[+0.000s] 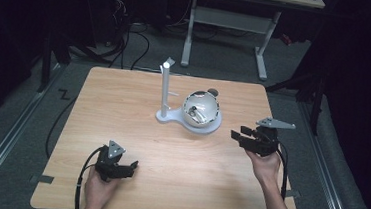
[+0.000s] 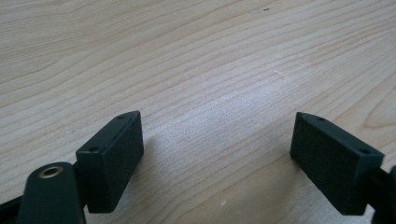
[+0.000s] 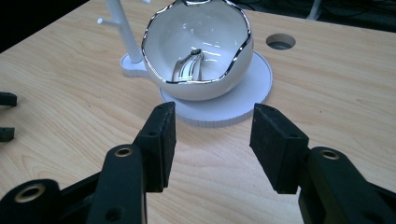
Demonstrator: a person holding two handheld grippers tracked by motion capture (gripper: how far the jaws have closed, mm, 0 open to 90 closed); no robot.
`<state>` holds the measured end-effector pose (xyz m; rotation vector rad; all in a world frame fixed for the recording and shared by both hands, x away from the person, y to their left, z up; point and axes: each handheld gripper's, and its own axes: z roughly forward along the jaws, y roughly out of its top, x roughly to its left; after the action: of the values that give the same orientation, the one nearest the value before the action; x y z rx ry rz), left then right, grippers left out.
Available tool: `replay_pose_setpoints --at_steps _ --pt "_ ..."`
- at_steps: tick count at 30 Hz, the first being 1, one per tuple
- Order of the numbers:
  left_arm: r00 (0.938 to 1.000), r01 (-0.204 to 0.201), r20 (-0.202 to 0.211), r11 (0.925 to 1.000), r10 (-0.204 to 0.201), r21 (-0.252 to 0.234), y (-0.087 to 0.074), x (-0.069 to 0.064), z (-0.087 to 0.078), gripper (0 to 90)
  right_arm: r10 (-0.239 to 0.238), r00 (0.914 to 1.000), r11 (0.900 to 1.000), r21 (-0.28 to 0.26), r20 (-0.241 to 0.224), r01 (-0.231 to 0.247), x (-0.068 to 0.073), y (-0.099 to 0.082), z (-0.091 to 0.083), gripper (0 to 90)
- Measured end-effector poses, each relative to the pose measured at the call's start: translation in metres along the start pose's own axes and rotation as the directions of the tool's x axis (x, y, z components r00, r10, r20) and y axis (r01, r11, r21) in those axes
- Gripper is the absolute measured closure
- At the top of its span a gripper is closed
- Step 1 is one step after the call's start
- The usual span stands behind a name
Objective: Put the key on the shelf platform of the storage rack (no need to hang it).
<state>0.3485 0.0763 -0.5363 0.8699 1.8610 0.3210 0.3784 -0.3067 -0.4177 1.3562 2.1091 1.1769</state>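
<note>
One table (image 1: 124, 94), two claws, one bowl, one white stand, one shiny metal piece inside the bowl. Bowl (image 3: 201, 51): white, rounded, wavy rim edged in silver, tilted so its mouth faces the right claw; sits on the round base of the stand (image 3: 243, 100), past mid-table toward the far edge. Stand has one upright post (image 1: 165, 85) with a short side peg, just beside the bowl. Metal piece (image 3: 189, 67) is curved, silver, lying at the bowl's bottom; can't tell what it is. One round hole (image 3: 280, 42) in the table behind the bowl. Right claw (image 3: 212, 135) near the right edge, jaws apart and empty, aimed at the bowl. Left claw (image 2: 217, 154) near the front edge, jaws wide, nothing between, just bare wood.
</note>
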Motion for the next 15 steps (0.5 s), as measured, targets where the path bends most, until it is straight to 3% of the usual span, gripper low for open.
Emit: replay_pose_setpoints --at_steps 15 --pt "1.0000 0.001 -0.001 1.0000 -0.001 0.000 0.000 0.000 0.000 17.6 0.018 0.9996 0.9994 -0.027 -0.021 -0.019 0.000 -0.022 -0.012 49.7"
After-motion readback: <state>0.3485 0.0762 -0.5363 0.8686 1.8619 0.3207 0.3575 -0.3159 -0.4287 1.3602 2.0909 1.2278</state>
